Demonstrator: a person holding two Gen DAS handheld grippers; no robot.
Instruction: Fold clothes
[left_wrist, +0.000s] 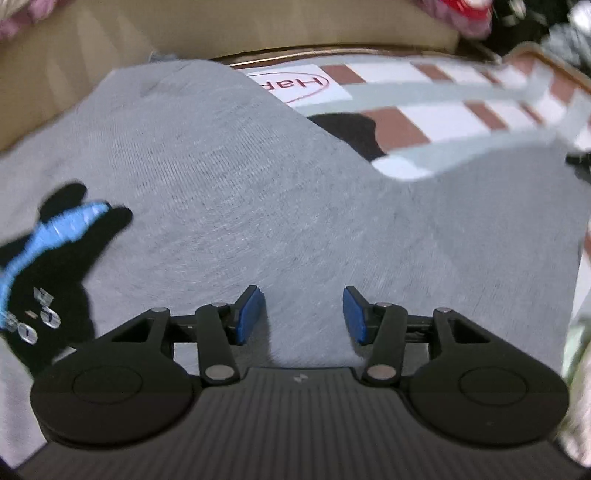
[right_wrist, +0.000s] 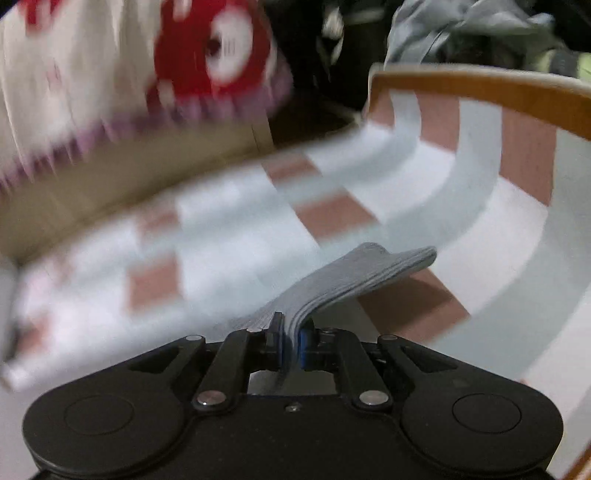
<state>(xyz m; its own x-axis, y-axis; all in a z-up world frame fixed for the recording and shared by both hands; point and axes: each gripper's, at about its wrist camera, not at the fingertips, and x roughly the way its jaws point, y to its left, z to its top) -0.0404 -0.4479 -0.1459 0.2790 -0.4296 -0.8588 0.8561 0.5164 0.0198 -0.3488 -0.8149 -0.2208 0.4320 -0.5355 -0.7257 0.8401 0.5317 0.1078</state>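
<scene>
A: Where does the grey garment (left_wrist: 229, 192) lie?
B: Spread over the checked tablecloth (left_wrist: 436, 122), printed side up, one ribbed edge (right_wrist: 354, 277) lifted.
A: The claws?
B: The right gripper (right_wrist: 291, 350) pinches that edge; the left gripper (left_wrist: 303, 314) hangs spread above the cloth, holding nothing.
A: Progress?
B: Mid-fold, I judge; no finished fold shows.

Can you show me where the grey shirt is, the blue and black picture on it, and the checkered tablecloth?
grey shirt (left_wrist: 229, 184): left wrist view, on its flat middle.
blue and black picture (left_wrist: 55, 229): left wrist view, on the blue streak.
checkered tablecloth (left_wrist: 436, 122): left wrist view, on a bare white square.
</scene>
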